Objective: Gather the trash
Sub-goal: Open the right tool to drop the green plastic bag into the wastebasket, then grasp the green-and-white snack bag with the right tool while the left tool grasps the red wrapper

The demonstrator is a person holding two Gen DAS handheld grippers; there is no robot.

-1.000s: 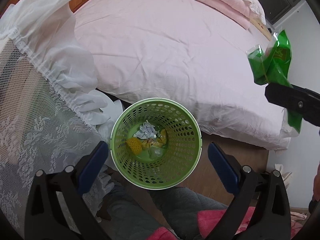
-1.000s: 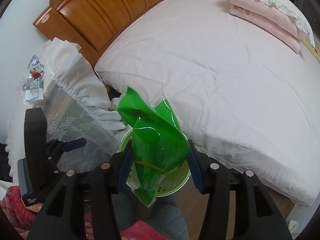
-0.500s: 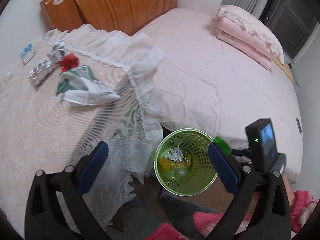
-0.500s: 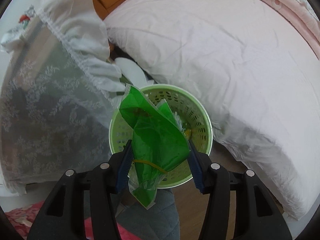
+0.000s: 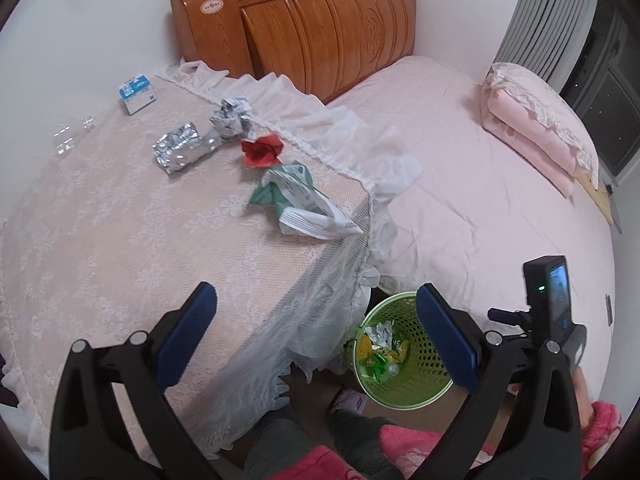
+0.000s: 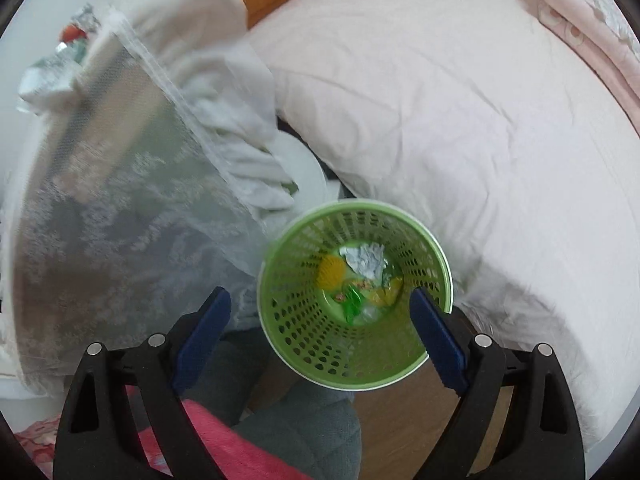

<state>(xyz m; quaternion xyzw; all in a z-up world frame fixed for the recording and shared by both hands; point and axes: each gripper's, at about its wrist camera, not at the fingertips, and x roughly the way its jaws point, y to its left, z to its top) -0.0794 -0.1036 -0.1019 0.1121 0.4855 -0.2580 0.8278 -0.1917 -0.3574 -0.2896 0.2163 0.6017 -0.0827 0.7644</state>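
Observation:
A green perforated bin stands on the floor between table and bed; it also shows in the left wrist view. Inside lie crumpled paper, yellow scraps and the green plastic wrapper. My right gripper is open and empty just above the bin. My left gripper is open and empty over the table's near edge. On the table lie a white-green bag, a red scrap, a foil pack, crumpled paper and a blue-white carton.
The table wears a lace cloth that hangs down beside the bin. A pink bed with a wooden headboard and folded pink bedding lies to the right. A clear bottle lies at the table's far left.
My right gripper opened and the green wrapper dropped into the bin. My left gripper swung up and left, from over the bin to over the table.

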